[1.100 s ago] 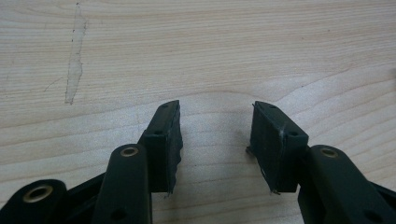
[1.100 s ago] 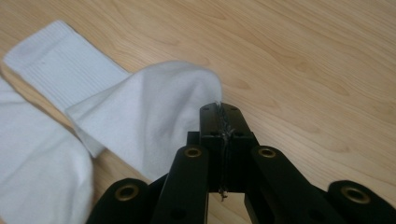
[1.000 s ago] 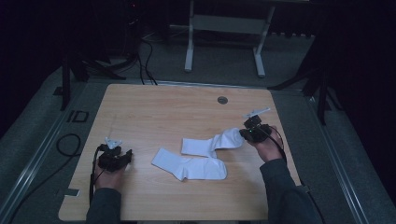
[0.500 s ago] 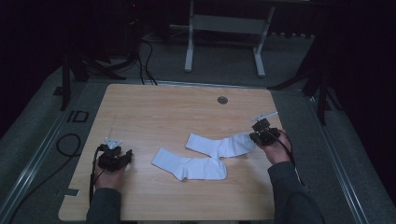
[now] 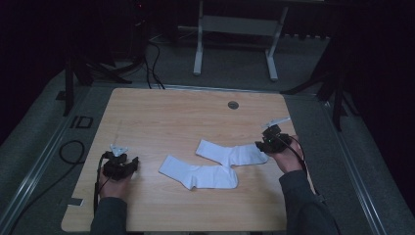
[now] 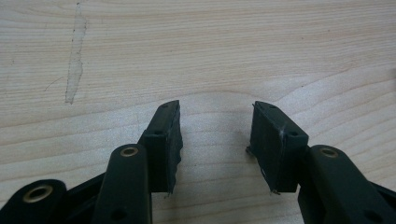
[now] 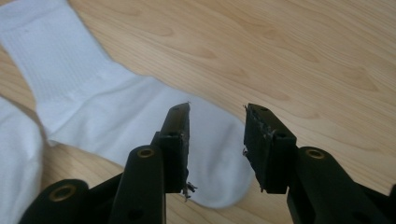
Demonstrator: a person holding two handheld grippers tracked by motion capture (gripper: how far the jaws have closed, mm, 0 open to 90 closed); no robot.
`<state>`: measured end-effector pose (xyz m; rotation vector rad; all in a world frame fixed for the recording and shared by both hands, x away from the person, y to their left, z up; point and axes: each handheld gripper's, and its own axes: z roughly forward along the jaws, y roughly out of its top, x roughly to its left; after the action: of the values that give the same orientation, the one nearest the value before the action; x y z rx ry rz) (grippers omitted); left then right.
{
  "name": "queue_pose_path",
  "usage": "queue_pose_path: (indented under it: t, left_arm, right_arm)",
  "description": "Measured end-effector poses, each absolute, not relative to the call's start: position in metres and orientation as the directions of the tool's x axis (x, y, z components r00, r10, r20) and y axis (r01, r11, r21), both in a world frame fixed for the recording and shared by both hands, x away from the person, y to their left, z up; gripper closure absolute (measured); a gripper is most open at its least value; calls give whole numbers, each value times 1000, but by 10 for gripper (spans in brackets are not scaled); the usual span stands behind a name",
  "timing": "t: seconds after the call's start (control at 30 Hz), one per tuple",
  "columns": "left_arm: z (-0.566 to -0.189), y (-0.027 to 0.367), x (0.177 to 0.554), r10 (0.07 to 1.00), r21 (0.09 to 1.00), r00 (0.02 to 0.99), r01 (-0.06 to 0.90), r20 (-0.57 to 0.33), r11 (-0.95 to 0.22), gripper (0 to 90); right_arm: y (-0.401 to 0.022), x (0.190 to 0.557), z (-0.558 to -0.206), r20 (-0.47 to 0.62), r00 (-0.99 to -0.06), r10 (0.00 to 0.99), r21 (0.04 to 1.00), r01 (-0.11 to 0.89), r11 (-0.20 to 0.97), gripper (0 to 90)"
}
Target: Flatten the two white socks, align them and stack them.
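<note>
White socks lie on the wooden table (image 5: 161, 112), touching near the middle. The nearer sock (image 5: 198, 174) lies flat, left of centre; the farther sock (image 5: 230, 152) stretches right. The left gripper (image 5: 120, 166) rests near the left edge, jaws apart over bare wood. The right gripper (image 5: 264, 144) hangs with jaws apart above the farther sock's toe.

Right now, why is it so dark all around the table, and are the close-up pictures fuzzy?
In the high view the table is lit while the floor and room behind fall into near black. In the left gripper view the wood grain looks sharp. In the right gripper view the sock is sharp too, with the nearest jaw parts slightly soft.
</note>
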<state>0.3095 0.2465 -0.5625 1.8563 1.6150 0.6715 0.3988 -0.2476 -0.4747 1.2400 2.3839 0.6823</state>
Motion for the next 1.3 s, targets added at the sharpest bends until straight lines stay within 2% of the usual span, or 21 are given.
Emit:
queue_pose_path:
  t: [0.43, 0.73, 1.2, 1.3]
  left_arm:
    - [-562, 247, 310, 990, 711, 141, 697, -3, -97, 529]
    - [-562, 247, 310, 990, 710, 143, 697, -3, -98, 529]
    - [-563, 246, 310, 990, 711, 141, 696, -3, -97, 527]
    - [-563, 246, 310, 990, 712, 141, 696, -3, -97, 527]
  right_arm:
    - [-200, 405, -492, -61, -658, 750, 569, 595, 568, 581]
    - [-176, 407, -499, -74, -713, 698, 554, 552, 623, 565]
    - [-143, 413, -515, -91, -784, 615, 535, 482, 694, 571]
    - [-137, 414, -517, -81, -797, 599, 537, 472, 699, 611]
